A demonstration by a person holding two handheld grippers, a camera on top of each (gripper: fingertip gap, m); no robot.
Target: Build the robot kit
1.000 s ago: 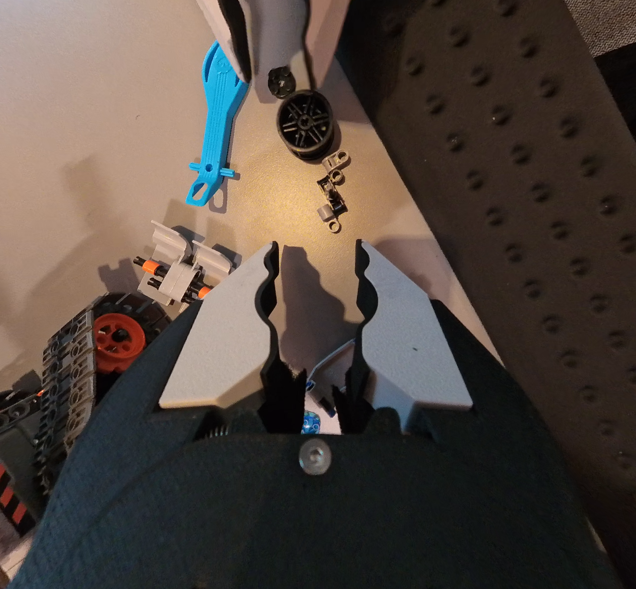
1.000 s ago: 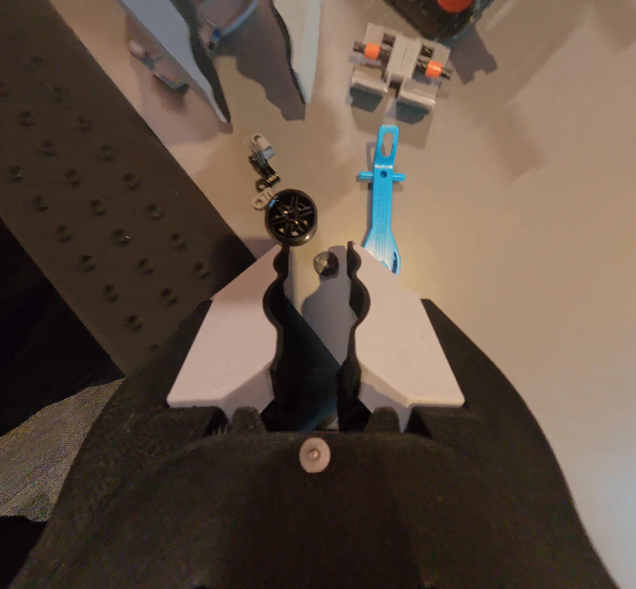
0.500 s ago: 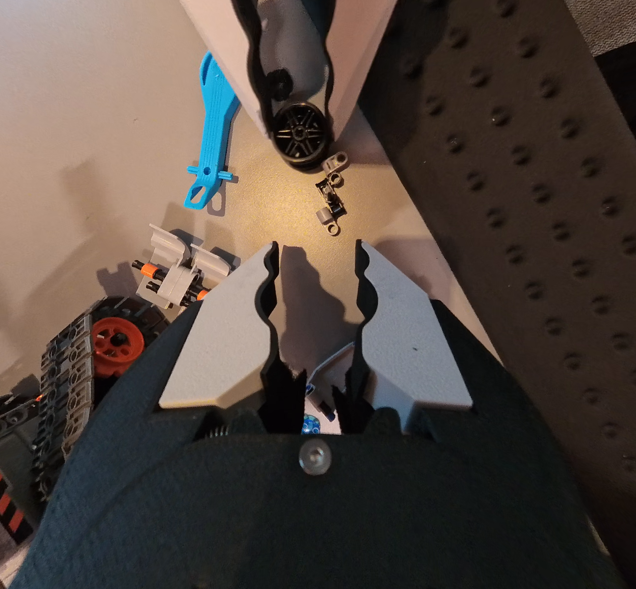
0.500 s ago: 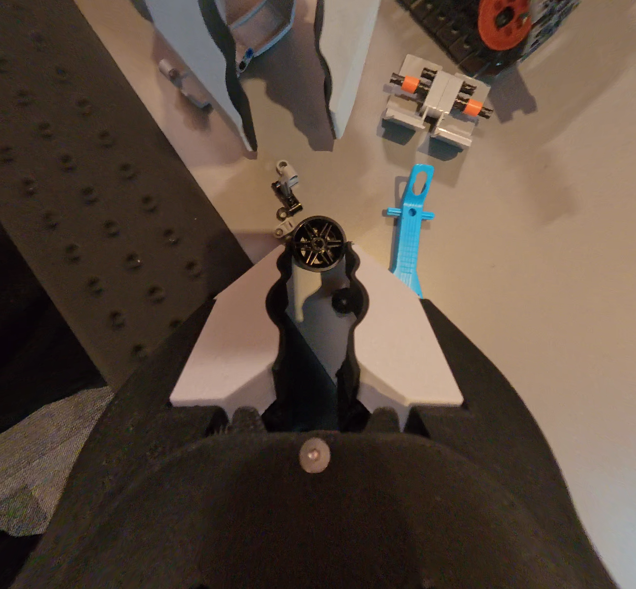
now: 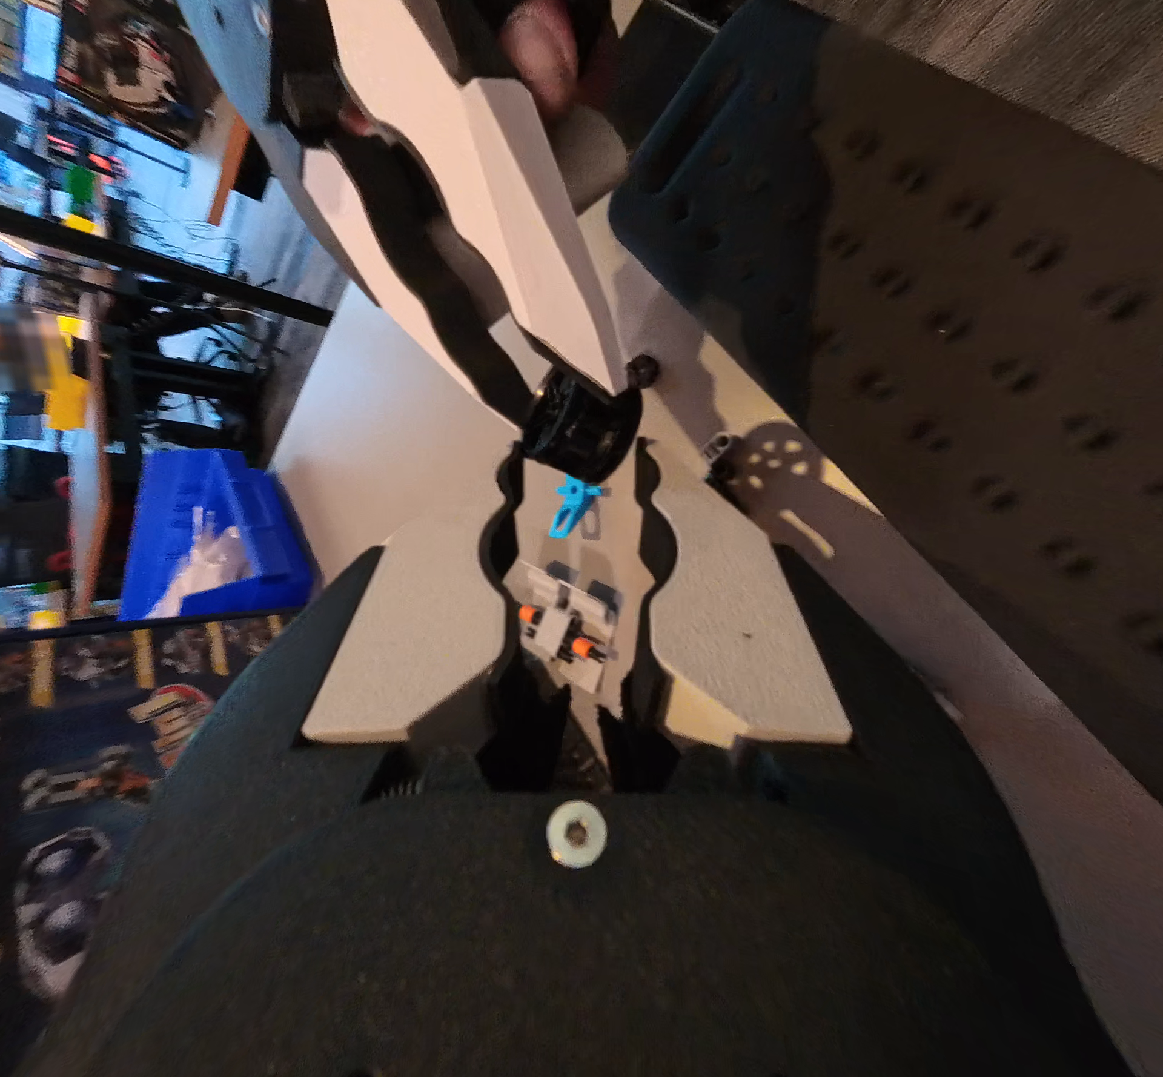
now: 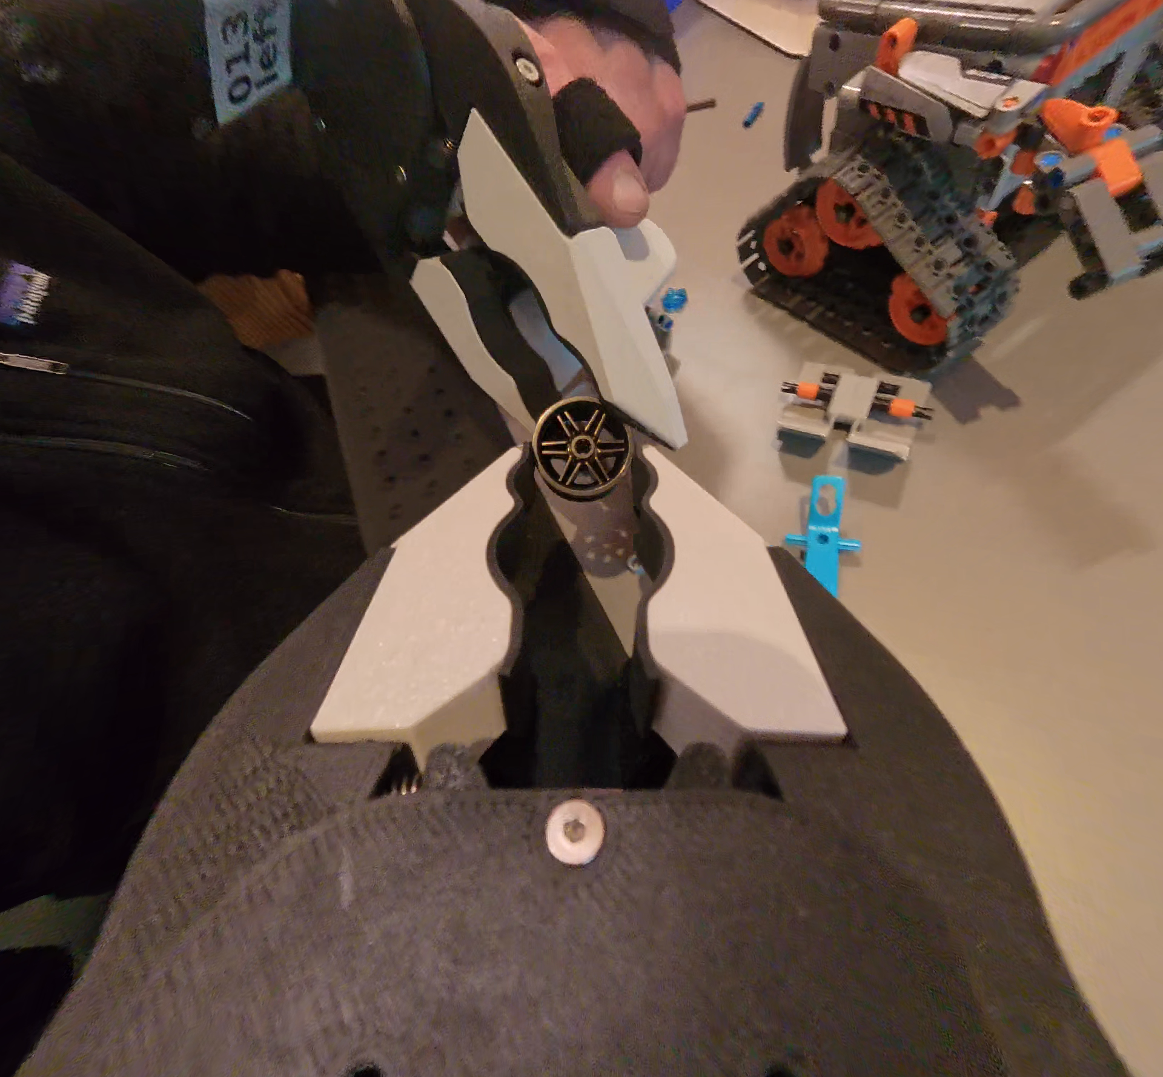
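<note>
The pale table [image 6: 1007, 700] carries everything, with a dark perforated mat [image 5: 975, 354] along one edge. Largest on it is a grey and orange tracked toy vehicle [image 6: 944, 197], standing at the far right of the right wrist view. In the left wrist view a blue bin [image 5: 214, 537] sits off to the left, blurred.

The right gripper [image 6: 582, 455] is raised off the table, its jaws pinching a black spoked wheel [image 6: 580, 441] at the fingertips. The left gripper [image 5: 576, 449] faces it with its jaws spread and nothing between them; its tips are just beside the wheel, and whether they touch it cannot be told. A gloved hand [image 6: 604, 103] holds the left gripper from behind.

On the table beyond the wheel lies a small grey block with orange-tipped pins [image 6: 853, 411], between the vehicle and a light blue plastic tool [image 6: 824, 537]. The wheel's shadow [image 5: 777, 461] falls at the edge of the mat, beside a few tiny grey and black connector pieces [image 5: 720, 449]. A small black disc [image 5: 642, 368] lies near the right gripper's tip.
</note>
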